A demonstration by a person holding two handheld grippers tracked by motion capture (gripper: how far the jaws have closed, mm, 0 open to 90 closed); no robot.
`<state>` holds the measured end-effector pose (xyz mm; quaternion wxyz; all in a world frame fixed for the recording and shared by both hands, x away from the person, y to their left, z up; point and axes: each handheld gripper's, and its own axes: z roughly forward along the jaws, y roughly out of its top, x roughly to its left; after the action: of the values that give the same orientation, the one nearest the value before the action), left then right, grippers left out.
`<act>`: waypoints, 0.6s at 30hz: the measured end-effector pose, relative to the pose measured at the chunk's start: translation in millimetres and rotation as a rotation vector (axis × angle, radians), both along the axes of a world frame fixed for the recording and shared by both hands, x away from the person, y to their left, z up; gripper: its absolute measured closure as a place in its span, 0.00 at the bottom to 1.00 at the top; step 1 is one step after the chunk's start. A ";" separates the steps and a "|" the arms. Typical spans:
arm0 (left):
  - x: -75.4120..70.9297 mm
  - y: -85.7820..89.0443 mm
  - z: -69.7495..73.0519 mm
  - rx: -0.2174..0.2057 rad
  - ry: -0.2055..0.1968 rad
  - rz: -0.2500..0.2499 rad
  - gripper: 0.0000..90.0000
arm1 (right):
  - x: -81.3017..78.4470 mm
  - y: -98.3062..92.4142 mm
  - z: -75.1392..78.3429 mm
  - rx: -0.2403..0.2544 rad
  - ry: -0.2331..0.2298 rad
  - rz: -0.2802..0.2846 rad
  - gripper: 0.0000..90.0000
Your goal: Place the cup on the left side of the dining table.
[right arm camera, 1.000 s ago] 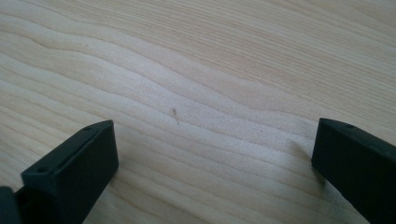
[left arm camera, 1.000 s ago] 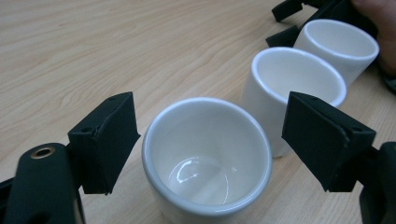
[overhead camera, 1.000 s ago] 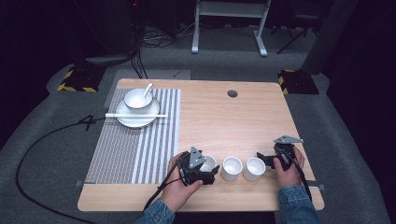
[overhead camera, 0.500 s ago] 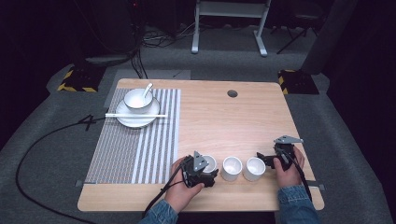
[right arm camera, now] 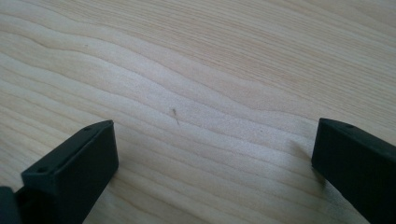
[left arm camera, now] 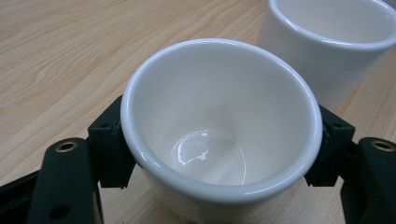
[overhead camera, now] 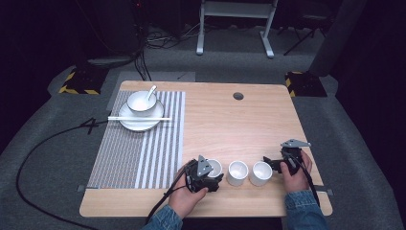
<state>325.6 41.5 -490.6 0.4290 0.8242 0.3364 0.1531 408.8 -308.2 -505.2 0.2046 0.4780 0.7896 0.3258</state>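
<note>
The left gripper is clamped on a white cup, one black jaw pressed against each side of the cup just under its rim; the cup is empty, its glazed inside catching a small highlight at the bottom. In the high view this left gripper sits at the near edge of the wooden table, with the held cup at the left end of a row of three. Just right of the held cup stands a middle cup, close beside it but apart, which also appears behind the held cup in the left gripper view. Right of that stands a third cup. The right gripper is just beyond the third cup, its jaws spread wide and grasping nothing; in the right gripper view only bare wood grain lies between them. Well away from the held cup, at the far left of the table, a striped placemat carries a plate with a bowl and spoon on it, and chopsticks lie across the plate.
</note>
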 end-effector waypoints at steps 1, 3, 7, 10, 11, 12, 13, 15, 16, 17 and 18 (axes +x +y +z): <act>-0.2 -0.1 0.5 0.005 0.003 -0.003 0.30 | 0.0 0.0 0.0 0.000 0.000 0.000 0.00; -0.6 -0.6 1.6 0.008 0.007 -0.007 0.30 | 0.0 0.0 0.0 0.000 0.000 0.000 0.00; -1.3 -0.1 4.9 0.009 0.012 -0.017 0.30 | 0.0 0.0 0.0 0.000 0.000 0.000 0.00; -1.9 1.1 10.6 0.000 0.019 -0.018 0.30 | 0.0 0.0 0.0 0.000 0.000 0.000 0.00; -1.4 2.4 14.6 -0.005 0.012 -0.017 0.30 | 0.0 0.0 0.0 0.000 0.000 0.000 0.00; -1.4 2.4 14.6 -0.005 0.012 -0.017 0.30 | 0.0 0.0 0.0 0.000 0.000 0.000 0.00; -0.4 4.2 18.3 -0.010 0.005 -0.006 0.30 | 0.0 0.0 0.0 0.000 0.000 0.000 0.00; 1.3 7.0 22.2 -0.014 0.005 -0.002 0.30 | 0.0 0.0 0.0 0.000 0.000 0.000 0.00; 2.2 8.3 23.9 -0.020 0.006 0.003 0.30 | 0.0 0.0 0.0 0.000 0.000 0.000 0.00; 3.1 9.7 26.0 -0.019 0.007 0.003 0.30 | 0.0 0.0 0.0 0.000 0.000 0.000 0.00; 3.8 10.7 28.0 -0.020 0.009 0.006 0.30 | 0.0 0.0 0.0 0.000 0.000 0.000 0.00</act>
<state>329.4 52.1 -462.6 0.4353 0.8195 0.3424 0.1473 408.8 -308.2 -505.1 0.2046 0.4782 0.7895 0.3258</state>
